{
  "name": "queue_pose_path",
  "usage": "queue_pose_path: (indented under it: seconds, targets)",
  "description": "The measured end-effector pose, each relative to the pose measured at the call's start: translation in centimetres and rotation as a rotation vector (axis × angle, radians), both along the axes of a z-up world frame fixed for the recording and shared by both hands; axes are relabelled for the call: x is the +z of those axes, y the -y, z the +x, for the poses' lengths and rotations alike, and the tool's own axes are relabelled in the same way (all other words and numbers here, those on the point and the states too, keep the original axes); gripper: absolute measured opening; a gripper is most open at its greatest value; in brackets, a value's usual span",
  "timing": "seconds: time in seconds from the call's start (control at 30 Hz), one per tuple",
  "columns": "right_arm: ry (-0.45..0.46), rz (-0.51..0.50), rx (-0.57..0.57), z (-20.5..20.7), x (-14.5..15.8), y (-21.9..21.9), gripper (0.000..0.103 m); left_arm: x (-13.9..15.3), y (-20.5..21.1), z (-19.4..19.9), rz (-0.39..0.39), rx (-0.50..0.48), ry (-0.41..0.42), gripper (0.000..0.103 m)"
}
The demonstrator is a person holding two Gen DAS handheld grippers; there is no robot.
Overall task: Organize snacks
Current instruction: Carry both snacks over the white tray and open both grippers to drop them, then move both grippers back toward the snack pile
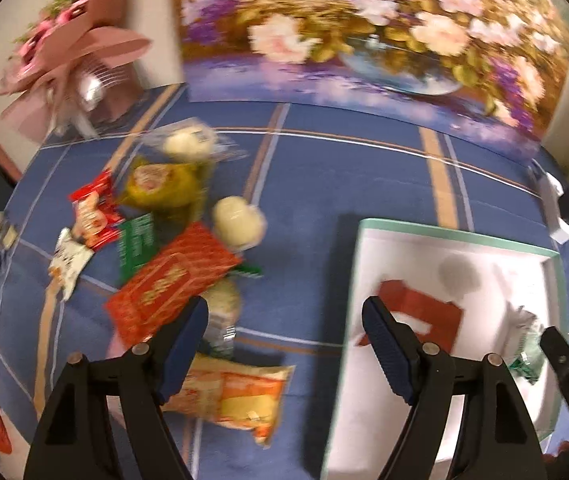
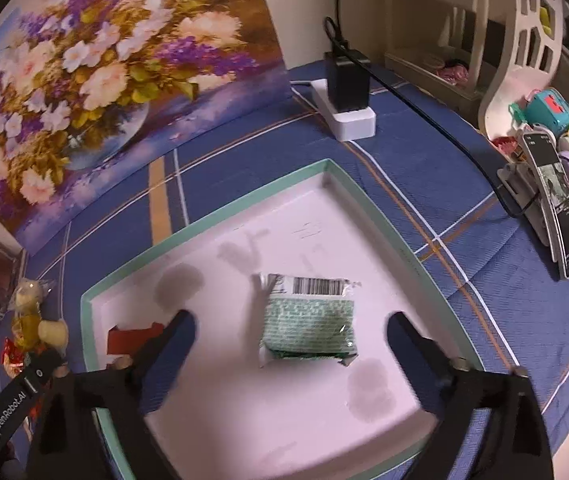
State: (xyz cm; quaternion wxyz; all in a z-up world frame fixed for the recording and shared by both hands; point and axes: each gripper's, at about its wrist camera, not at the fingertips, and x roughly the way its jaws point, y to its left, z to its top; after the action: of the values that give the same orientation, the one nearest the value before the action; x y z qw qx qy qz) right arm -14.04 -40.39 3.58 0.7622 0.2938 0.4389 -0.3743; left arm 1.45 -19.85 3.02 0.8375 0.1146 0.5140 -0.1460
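A white tray with a mint-green rim (image 2: 212, 216) lies on the blue cloth; it also shows in the left wrist view (image 1: 456, 236). In it lie a green-and-white snack packet (image 2: 308, 320) and a red packet (image 1: 424, 314). My right gripper (image 2: 290, 336) is open and empty above the tray, its jaws either side of the green packet. My left gripper (image 1: 284, 320) is open and empty, over the cloth between the tray and a pile of snacks: a red box (image 1: 172, 280), an orange-yellow packet (image 1: 240, 396), a yellow-green bag (image 1: 164, 188), round cream buns (image 1: 238, 222) and a small red packet (image 1: 94, 210).
A flower painting (image 2: 96, 72) leans against the back wall. A white power strip with a black adapter (image 2: 346, 96) and cable sit behind the tray. A phone on a stand (image 2: 556, 200) and toys are at the right. A pink bouquet (image 1: 68, 52) stands back left.
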Motion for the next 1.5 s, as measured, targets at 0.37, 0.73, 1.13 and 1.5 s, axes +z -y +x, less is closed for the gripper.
queue_pose_path:
  seconds: [0.37,0.73,1.13,1.5]
  targets:
    - [-0.002,0.003,0.064,0.0,0.7,-3.6,0.103,0.6,-7.5,-0.2,0.020,0.115,0.092,0.103]
    - [0.052,0.075,0.184,0.7,1.6,-9.1,0.103,0.7,-15.4,-0.3,0.005,0.221,0.020,0.103]
    - [0.079,0.141,0.367,4.3,1.7,-17.4,0.103,0.2,-21.8,1.3,-0.069,0.349,-0.075,0.103]
    - [0.037,0.209,0.476,8.2,-1.5,-21.4,0.103,-4.2,-21.9,3.4,-0.123,0.373,-0.236,0.103]
